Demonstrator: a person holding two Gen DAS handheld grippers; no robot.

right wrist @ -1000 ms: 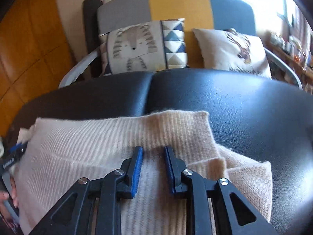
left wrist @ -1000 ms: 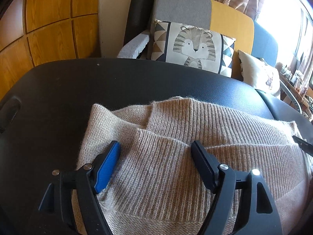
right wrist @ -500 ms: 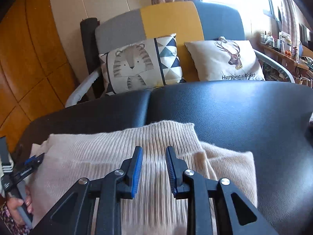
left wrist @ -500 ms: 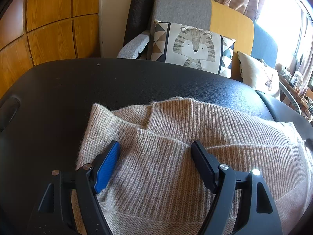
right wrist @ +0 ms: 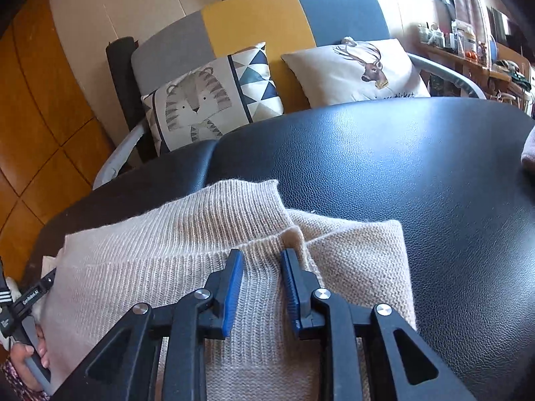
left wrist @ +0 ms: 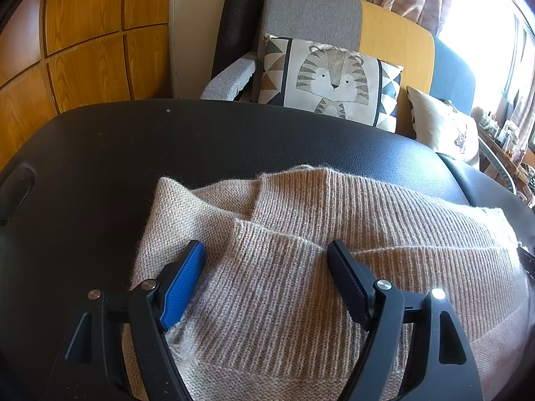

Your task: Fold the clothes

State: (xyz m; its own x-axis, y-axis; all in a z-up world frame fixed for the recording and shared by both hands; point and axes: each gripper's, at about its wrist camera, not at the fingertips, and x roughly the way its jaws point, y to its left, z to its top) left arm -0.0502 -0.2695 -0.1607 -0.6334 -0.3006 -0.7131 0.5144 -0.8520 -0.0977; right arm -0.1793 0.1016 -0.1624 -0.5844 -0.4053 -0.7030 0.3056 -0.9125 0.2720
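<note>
Beige ribbed knit sweater (left wrist: 301, 284) lies part-folded on my black padded leather bench (left wrist: 167, 153).
Soft, limp, light, grippy knit; I'd pinch the doubled ribbed edge at 12 o'clock of my right tool (right wrist: 262, 260). Its jaws are narrowly apart over a ridge, grip unclear. Left tool (left wrist: 265, 250) gapes wide, empty. Both pitch downward.
</note>
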